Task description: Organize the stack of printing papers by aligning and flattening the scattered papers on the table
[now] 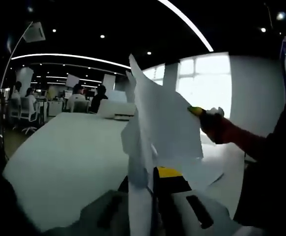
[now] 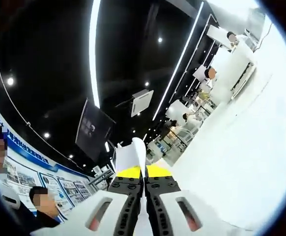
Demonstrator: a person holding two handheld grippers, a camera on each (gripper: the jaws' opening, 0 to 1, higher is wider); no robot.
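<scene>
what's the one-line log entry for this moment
left claw: shut on papers, lifted off table | right claw: shut on papers' edge | other claw at papers' right side

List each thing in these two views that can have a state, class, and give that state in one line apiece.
Left gripper: shut on the papers.
Right gripper: shut on a paper edge.
Papers: lifted off the table, upright, fanned and uneven.
Paper edge: standing up between the right gripper's fingers.
Table: white top, one loose sheet lying flat on it.
</scene>
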